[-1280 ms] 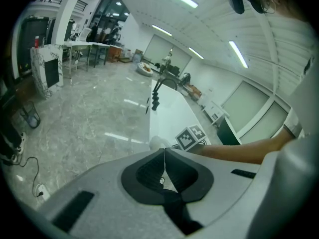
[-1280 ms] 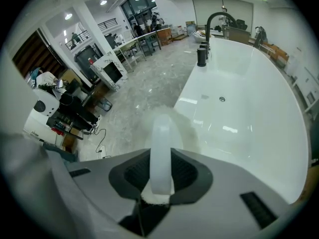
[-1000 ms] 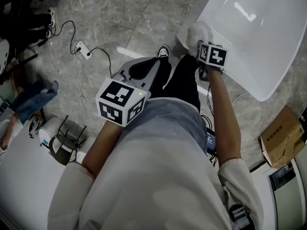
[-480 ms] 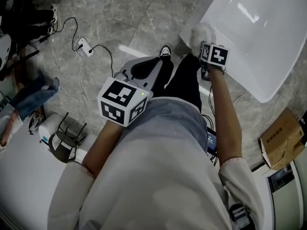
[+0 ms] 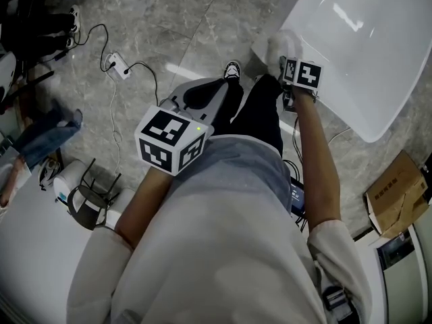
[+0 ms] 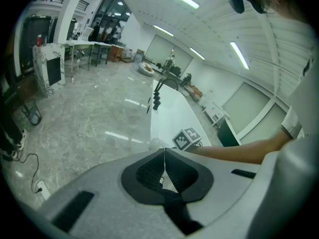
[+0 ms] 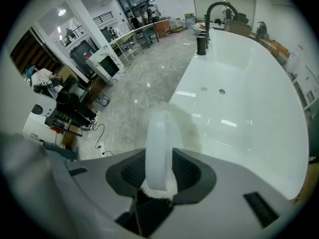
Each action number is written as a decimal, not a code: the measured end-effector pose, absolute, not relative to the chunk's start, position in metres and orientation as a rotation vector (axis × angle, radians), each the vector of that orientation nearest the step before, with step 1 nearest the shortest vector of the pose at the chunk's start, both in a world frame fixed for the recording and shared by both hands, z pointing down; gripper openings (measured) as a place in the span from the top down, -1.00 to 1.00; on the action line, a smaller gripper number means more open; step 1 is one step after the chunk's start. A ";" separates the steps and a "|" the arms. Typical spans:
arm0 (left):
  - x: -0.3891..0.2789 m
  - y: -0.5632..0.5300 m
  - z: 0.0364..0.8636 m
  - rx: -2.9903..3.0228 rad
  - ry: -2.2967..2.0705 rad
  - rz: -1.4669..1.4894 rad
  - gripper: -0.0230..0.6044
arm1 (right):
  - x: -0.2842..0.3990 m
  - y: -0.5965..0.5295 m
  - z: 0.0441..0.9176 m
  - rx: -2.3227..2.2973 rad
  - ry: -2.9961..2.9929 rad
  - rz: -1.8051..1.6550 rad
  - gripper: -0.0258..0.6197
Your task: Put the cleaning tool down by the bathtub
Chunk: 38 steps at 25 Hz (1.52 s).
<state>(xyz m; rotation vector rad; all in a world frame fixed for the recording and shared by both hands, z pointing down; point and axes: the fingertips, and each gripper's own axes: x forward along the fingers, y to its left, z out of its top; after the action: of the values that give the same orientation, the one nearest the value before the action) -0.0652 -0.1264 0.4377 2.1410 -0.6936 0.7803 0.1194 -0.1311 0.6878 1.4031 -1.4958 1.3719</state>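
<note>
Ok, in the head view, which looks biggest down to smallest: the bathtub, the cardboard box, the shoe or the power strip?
1. bathtub
2. cardboard box
3. shoe and power strip: both tiny and about alike, so I won't rank them.

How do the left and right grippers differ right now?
The left gripper has jaws together, empty; the right gripper's jaws have just been opening, cleaning tool between them. The left gripper sits near the person's body; the right gripper reaches the bathtub edge. Both carry a marker cube.

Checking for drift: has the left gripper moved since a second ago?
No; the left gripper keeps its place relative to the floor power strip.
</note>
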 end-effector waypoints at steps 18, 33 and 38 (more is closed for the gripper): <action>-0.067 -0.121 0.434 2.148 -0.702 0.739 0.89 | 0.119 -0.129 0.674 1.428 -1.517 1.372 0.54; -0.065 -0.118 0.429 2.172 -0.682 0.712 0.89 | 0.120 -0.121 0.661 1.451 -1.533 1.379 0.54; -0.063 -0.115 0.427 2.183 -0.673 0.706 0.89 | 0.122 -0.118 0.656 1.465 -1.541 1.382 0.54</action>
<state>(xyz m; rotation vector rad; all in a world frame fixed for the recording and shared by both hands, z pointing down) -0.0630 -0.1150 0.4270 2.1831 -0.6733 0.7058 0.1218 -0.1177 0.6561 1.4652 -1.5415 1.3819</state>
